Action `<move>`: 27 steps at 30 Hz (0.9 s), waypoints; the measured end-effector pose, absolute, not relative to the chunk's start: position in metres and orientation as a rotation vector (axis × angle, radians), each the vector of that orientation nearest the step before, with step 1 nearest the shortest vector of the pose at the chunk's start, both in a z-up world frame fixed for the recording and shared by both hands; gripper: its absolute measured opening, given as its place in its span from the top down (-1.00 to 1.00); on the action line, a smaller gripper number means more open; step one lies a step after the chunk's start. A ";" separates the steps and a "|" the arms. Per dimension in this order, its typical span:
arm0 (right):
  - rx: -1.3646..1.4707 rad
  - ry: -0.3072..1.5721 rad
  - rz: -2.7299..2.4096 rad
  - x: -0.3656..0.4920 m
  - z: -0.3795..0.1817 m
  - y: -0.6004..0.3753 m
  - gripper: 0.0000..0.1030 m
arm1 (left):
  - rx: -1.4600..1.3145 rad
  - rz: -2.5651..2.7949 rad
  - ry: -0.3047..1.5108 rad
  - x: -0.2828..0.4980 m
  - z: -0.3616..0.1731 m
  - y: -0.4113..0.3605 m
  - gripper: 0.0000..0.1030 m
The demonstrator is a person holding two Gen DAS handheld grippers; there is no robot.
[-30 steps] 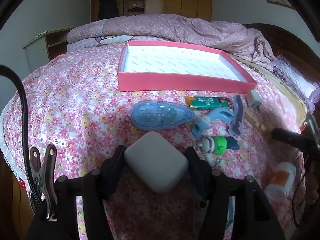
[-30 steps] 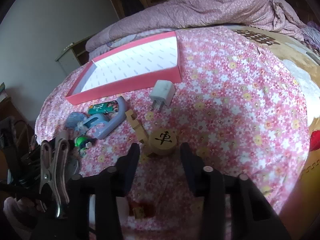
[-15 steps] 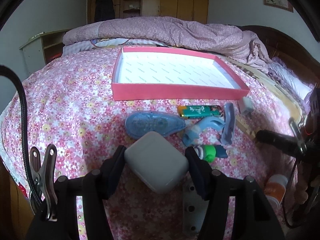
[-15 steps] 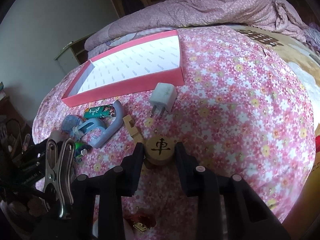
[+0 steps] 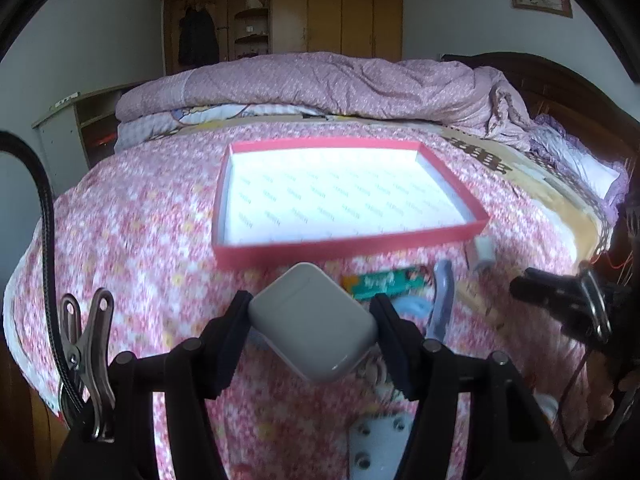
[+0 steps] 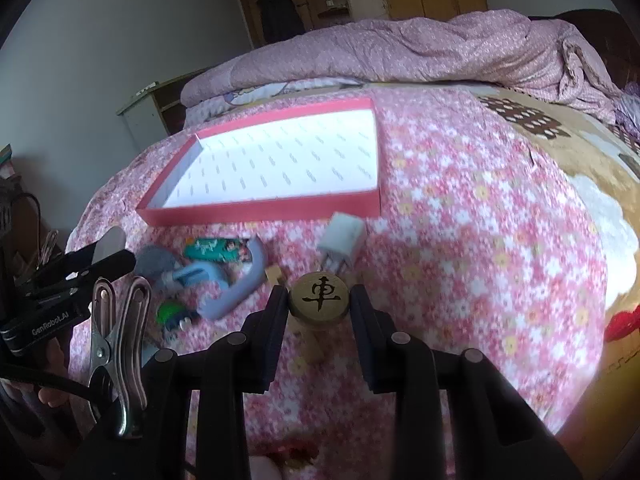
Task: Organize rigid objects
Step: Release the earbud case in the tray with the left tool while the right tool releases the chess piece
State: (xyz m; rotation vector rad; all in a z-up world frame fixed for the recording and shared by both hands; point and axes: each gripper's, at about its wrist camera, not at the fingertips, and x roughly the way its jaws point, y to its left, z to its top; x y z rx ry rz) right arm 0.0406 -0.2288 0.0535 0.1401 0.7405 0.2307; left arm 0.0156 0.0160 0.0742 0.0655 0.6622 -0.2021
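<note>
- Clamping white earbud case [image 5: 314, 322], left gripper [image 5: 312, 320] holds it above floral bedspread [image 5: 132, 248], short of the red tray [image 5: 348, 246].
- Right gripper [image 6: 319, 304] clamped on wooden chess piece [image 6: 319, 298], near white charger [image 6: 342, 242].

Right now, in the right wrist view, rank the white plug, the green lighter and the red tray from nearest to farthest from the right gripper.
1. White plug, just beyond the fingers.
2. Green lighter, farther off to the left.
3. Red tray, behind both.
</note>
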 end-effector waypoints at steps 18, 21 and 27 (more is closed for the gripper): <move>0.082 0.721 0.232 0.099 0.081 -0.217 0.36 | 0.026 -0.209 0.732 0.091 0.088 0.004 -0.24; 0.076 0.736 0.225 0.113 0.081 -0.215 0.36 | 0.034 -0.206 0.759 0.108 0.085 -0.003 -0.24; 0.054 0.763 0.199 0.140 0.077 -0.211 0.36 | 0.076 -0.189 0.766 0.128 0.076 -0.016 -0.24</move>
